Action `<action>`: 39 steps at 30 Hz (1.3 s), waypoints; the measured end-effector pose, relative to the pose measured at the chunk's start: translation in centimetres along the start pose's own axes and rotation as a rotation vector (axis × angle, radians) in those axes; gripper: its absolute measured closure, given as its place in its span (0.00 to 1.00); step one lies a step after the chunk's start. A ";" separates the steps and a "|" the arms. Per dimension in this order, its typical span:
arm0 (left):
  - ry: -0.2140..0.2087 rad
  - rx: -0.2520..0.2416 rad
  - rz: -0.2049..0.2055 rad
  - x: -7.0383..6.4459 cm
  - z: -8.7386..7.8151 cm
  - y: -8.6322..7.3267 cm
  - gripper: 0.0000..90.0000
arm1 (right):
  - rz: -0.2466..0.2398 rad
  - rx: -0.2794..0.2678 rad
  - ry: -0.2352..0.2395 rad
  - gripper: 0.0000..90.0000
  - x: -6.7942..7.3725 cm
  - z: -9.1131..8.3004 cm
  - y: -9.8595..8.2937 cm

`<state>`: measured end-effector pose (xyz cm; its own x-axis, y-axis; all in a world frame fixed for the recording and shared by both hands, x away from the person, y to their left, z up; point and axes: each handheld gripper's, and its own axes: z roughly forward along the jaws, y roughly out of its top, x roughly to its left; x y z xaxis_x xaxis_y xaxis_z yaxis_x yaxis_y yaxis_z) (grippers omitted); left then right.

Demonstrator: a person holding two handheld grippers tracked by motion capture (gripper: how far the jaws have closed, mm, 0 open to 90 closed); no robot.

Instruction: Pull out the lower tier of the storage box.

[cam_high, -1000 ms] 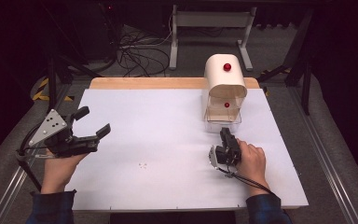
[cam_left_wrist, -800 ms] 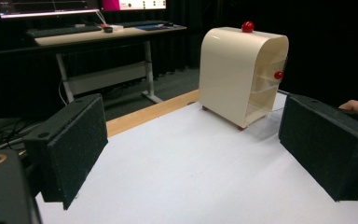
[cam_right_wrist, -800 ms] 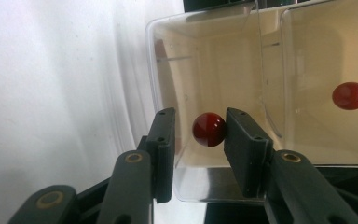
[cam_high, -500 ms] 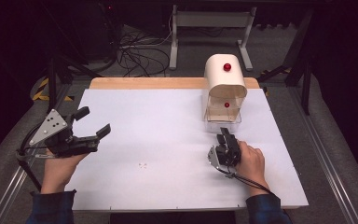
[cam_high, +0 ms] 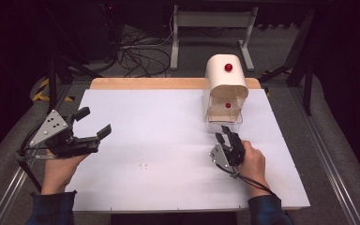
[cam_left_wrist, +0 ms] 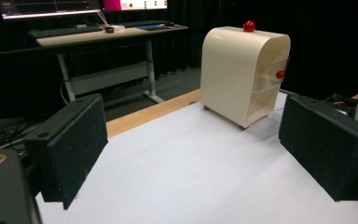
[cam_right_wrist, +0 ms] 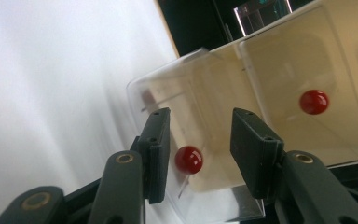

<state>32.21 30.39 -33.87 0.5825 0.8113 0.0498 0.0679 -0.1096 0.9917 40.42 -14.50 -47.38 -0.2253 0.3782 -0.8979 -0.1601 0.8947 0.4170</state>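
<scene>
High view: I have the cream box (cam_high: pixel 226 77) at the far right of the white table (cam_high: pixel 159 122), red knob on top, a clear drawer (cam_high: pixel 223 114) with a red knob (cam_high: pixel 228 105) at its near face. My right gripper (cam_high: pixel 223 132) sits just near of the drawer, jaws pointing at it. My left gripper (cam_high: pixel 93 123) rests at the near left, well apart from the box, jaws spread.

Left gripper view: both pads wide apart, nothing between; box far right.

Right gripper view: jaws parted either side of the drawer knob (cam_right_wrist: pixel 189 159), not touching it.
</scene>
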 end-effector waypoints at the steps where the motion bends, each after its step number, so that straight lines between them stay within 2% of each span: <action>1: 0.000 0.000 0.000 0.0 0.0 0.0 0.10 | 0.035 -0.012 -0.004 0.63 -0.4 -0.1 0.1; 2: 0.000 0.000 0.001 0.0 0.0 0.0 0.10 | 0.035 -0.012 -0.004 0.63 -0.4 -0.1 0.1; 4: -0.001 0.003 0.001 0.0 0.0 0.0 0.10 | 0.100 -0.024 0.005 0.61 -0.9 -0.4 0.2; 5: -0.002 0.003 0.003 0.0 0.0 0.0 0.10 | 0.100 -0.024 0.005 0.61 -0.9 -0.4 0.2; 10: -0.002 0.003 0.004 -0.1 0.1 0.0 0.10 | 0.180 -0.048 0.003 0.56 -1.4 -0.6 0.3; 12: 0.002 0.000 0.003 -0.1 0.0 0.0 0.10 | 0.239 -0.056 0.006 0.55 -1.8 -0.7 0.2; 13: 0.002 -0.003 0.002 -0.1 0.0 0.0 0.10 | 0.239 -0.056 0.006 0.55 -1.8 -0.7 0.2; 17: 0.004 -0.006 0.001 0.0 -0.1 0.0 0.10 | 0.358 -0.093 0.017 0.51 -2.8 -1.1 0.1; 18: 0.004 -0.006 0.001 0.0 -0.1 0.0 0.10 | 0.358 -0.093 0.017 0.51 -2.8 -1.1 0.1; 24: 0.002 -0.008 -0.005 0.0 -0.1 0.0 0.10 | 0.474 -0.133 0.040 0.43 -3.8 -1.6 0.0; 25: 0.003 -0.011 -0.010 0.0 -0.1 0.0 0.09 | 0.509 -0.142 0.048 0.41 -4.0 -1.6 -0.2; 26: 0.003 -0.013 -0.013 0.0 -0.1 0.0 0.09 | 0.509 -0.142 0.048 0.41 -4.0 -1.6 -0.2; 30: 0.004 -0.010 -0.012 0.1 -0.2 0.0 0.09 | 0.573 -0.154 0.058 0.39 -4.5 -1.7 -0.4; 36: 0.002 -0.004 -0.012 0.1 0.0 -0.1 0.09 | 0.588 -0.150 0.045 0.33 -4.9 -1.9 -0.4; 39: 0.001 -0.003 -0.014 0.1 0.1 -0.1 0.09 | 0.611 -0.154 0.053 0.31 -5.1 -1.9 -0.3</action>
<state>32.33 30.48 -34.01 0.5808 0.8132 0.0363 0.0737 -0.0969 0.9926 39.77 -17.15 -42.67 -0.3669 0.7943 -0.4843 -0.1232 0.4745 0.8716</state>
